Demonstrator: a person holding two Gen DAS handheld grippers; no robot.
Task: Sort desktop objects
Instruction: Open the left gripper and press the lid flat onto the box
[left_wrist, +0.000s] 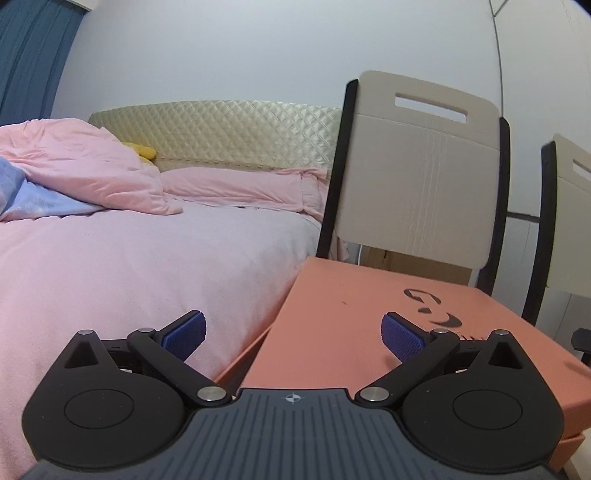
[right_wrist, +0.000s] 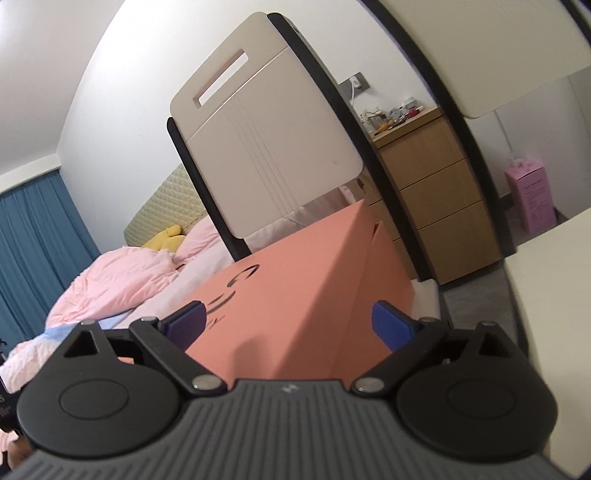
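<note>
Orange box (right_wrist: 295, 288) before chair back (right_wrist: 266, 129).

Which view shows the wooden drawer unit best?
The right wrist view: the wooden drawer unit stands behind the chair, its stacked drawer fronts and cluttered top visible. The left wrist view does not show it, only bed, chairs and the salmon box.

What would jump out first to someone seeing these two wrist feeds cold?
The salmon-pink box with a black logo on its lid fills the foreground in front of both open grippers, the left gripper and the right gripper. Behind it rises a beige chair back with a slot handle. To the left spreads a bed with pink bedding.
</note>
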